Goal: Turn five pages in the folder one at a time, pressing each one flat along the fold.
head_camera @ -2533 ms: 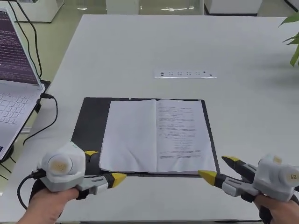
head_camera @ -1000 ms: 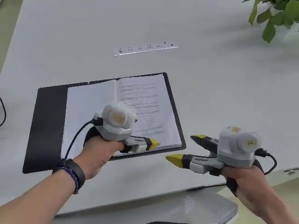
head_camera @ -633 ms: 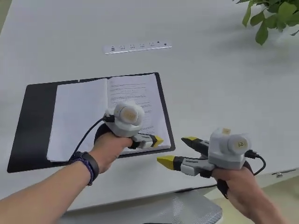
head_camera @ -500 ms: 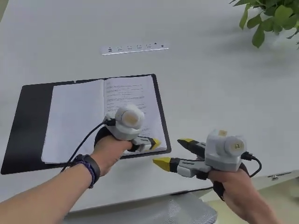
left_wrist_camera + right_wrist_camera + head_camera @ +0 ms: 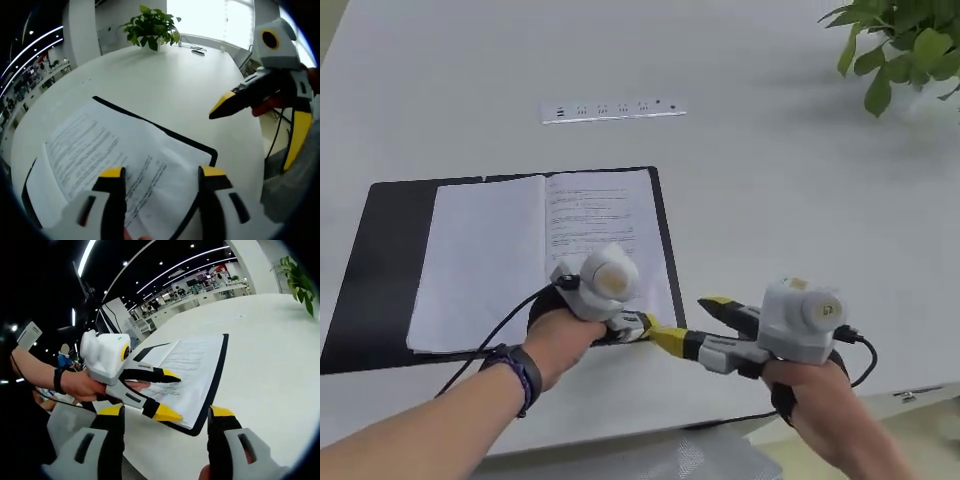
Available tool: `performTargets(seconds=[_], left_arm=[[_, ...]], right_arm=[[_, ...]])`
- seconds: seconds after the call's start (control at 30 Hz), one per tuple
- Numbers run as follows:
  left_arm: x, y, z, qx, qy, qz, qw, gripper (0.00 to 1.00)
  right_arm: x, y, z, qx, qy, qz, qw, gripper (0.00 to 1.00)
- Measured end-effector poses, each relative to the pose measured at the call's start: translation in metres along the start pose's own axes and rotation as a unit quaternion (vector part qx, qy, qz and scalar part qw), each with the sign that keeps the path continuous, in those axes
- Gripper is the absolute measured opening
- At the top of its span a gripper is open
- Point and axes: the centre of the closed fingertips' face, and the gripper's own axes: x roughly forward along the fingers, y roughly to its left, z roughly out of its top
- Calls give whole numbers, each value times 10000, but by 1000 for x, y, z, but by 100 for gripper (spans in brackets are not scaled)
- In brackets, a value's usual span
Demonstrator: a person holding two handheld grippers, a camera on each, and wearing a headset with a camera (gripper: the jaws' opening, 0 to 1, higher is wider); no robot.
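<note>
A black folder lies open on the white table, with a blank sheet on its left side and a printed page on its right. My left gripper hovers open over the printed page's near right corner. In the left gripper view the page lies between the spread jaws. My right gripper is open just right of that corner, one yellow tip beside the left gripper's tips. The right gripper view frames the folder corner and the left gripper.
A white power strip is set into the table beyond the folder. A green plant stands at the far right. The table's near edge runs just below both hands, and a black cable trails from each gripper.
My left gripper has come from the folder's left side to the printed page's near right corner. The right gripper has moved left, up to the left gripper. The camera has shifted.
</note>
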Motion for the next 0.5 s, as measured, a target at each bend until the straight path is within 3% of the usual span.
performTargets(seconds=[0.2,0.5], left_arm=[[-1,11,1,-154,-76,-18,9999,46],[-2,9,1,-197,-136,-104,9997,46]], right_arm=[[19,-14,16,241,-163,-85,9995,59],[55,-26,36,614,-297,27,9977,53]])
